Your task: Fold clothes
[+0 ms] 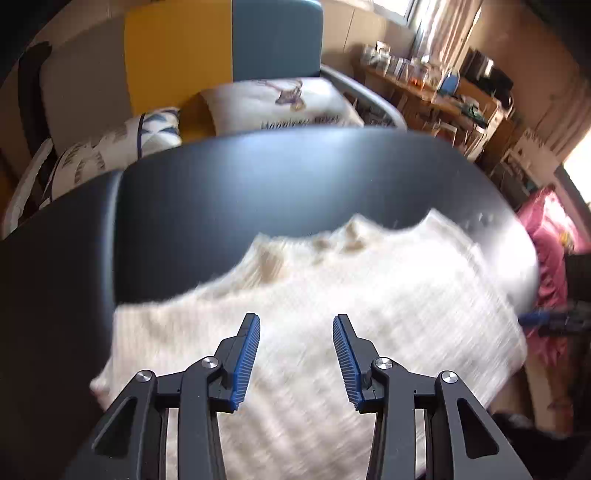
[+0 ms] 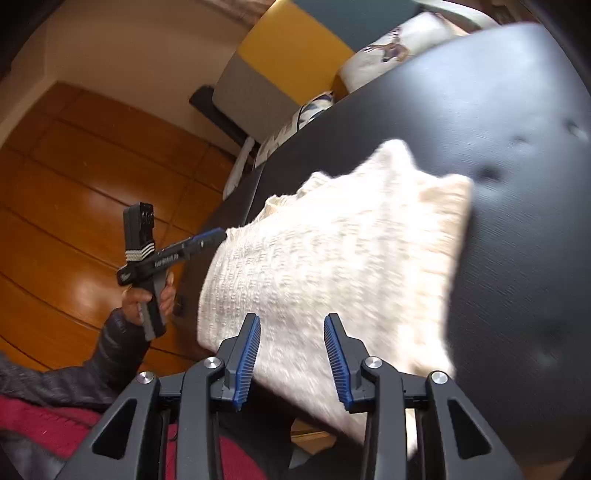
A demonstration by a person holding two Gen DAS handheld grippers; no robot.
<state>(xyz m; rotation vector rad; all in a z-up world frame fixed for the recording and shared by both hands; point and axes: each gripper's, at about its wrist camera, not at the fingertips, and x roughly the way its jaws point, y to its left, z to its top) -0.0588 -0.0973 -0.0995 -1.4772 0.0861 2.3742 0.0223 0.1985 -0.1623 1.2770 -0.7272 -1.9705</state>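
Black tabletop (image 1: 258,177) fills the scene, and on its near right part lies the cream knitted sweater (image 1: 332,314), folded, one edge hanging over the near rim. Left gripper (image 1: 296,354) hovers above the knit, jaws spread, nothing between them. Right gripper (image 2: 291,360) hangs over the near edge, jaws apart too. Printed cushions (image 1: 280,103) sit beyond the far rim.

Daylight pours in from the window (image 1: 417,14) beyond the black table (image 1: 295,177), laying a pale sheen on its top, blowing out the cream knit (image 2: 332,266), which smears with motion blur, while fisheye bending curves the table's edges and darkens every corner.
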